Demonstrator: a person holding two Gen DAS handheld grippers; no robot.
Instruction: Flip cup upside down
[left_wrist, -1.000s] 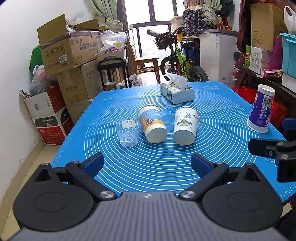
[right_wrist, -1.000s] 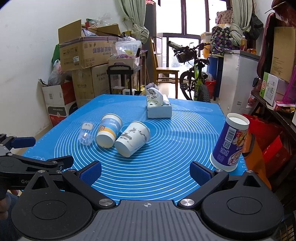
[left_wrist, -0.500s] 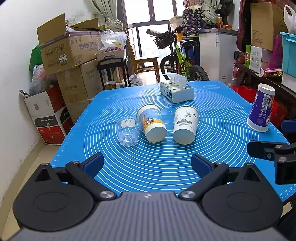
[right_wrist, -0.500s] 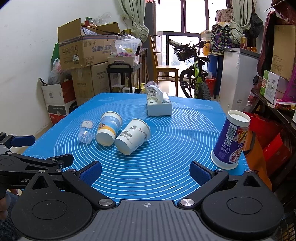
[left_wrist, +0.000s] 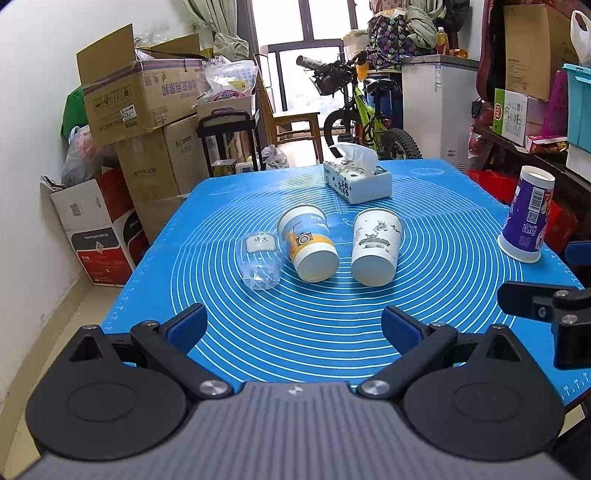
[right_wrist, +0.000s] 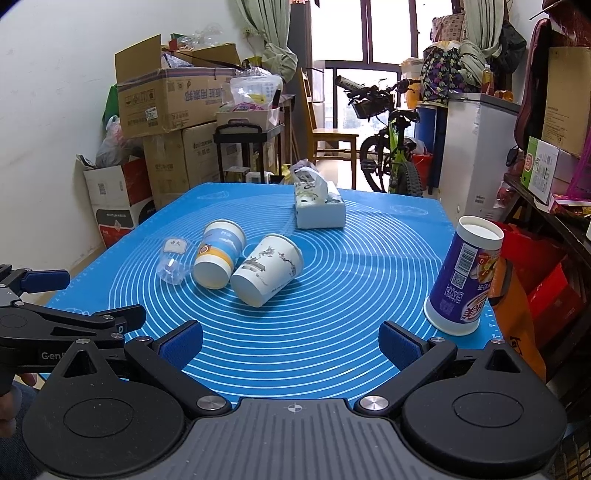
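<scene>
Three cups lie on their sides on the blue mat (left_wrist: 332, 332): a clear plastic cup (left_wrist: 258, 260), a blue-and-yellow paper cup (left_wrist: 308, 243) and a white ink-print paper cup (left_wrist: 375, 247). They also show in the right wrist view: the clear cup (right_wrist: 173, 262), the blue-and-yellow cup (right_wrist: 218, 254) and the white cup (right_wrist: 267, 269). A purple cup (right_wrist: 461, 280) stands upside down at the mat's right edge, also seen in the left wrist view (left_wrist: 528, 219). My left gripper (left_wrist: 293, 326) is open and empty, near the front edge. My right gripper (right_wrist: 291, 345) is open and empty, left of the purple cup.
A tissue box (left_wrist: 356, 179) sits at the far middle of the mat. Cardboard boxes (left_wrist: 140, 99) are stacked past the table's left side. A bicycle (left_wrist: 365, 110) and a white cabinet (left_wrist: 439, 107) stand behind. Shelves with boxes (right_wrist: 546, 166) line the right side.
Both grippers have barely shifted; the views are nearly the same. The cups have not moved.
</scene>
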